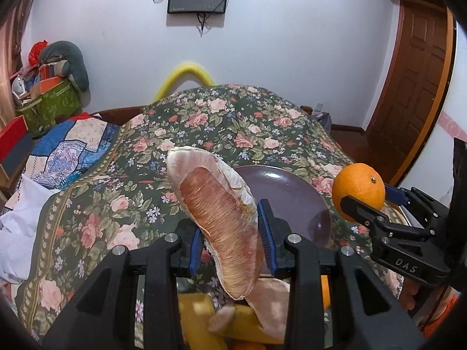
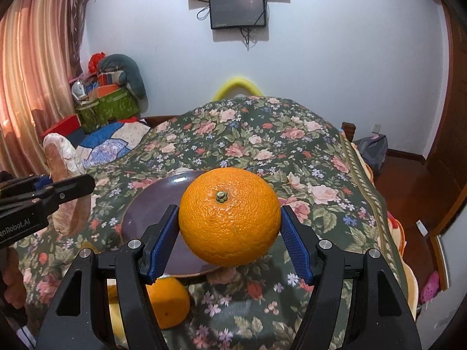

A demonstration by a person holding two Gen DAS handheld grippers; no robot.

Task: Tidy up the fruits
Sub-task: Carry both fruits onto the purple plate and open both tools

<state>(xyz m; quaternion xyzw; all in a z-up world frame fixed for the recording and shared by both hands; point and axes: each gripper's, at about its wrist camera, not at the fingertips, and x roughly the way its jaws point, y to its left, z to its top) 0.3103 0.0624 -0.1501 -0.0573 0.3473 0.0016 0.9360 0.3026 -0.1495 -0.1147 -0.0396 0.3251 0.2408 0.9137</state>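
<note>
My left gripper (image 1: 232,234) is shut on a long peeled pomelo segment (image 1: 219,213), pinkish with white pith, held above the flowered bedspread. The same segment (image 2: 62,169) shows at the left edge of the right wrist view. My right gripper (image 2: 230,233) is shut on a round orange (image 2: 229,215), stem end facing the camera; that orange (image 1: 359,191) also appears at the right of the left wrist view. A dark purple plate (image 1: 289,192) lies on the bed just beyond both grippers, and the plate (image 2: 151,207) sits under and behind the orange.
A second orange (image 2: 167,303) and more pomelo pieces (image 1: 271,303) lie below the grippers near a yellow object (image 1: 201,315). The flowered bedspread (image 2: 262,145) covers the bed. Boxes and bags (image 2: 108,99) pile up at back left; a wooden door (image 1: 414,87) stands at right.
</note>
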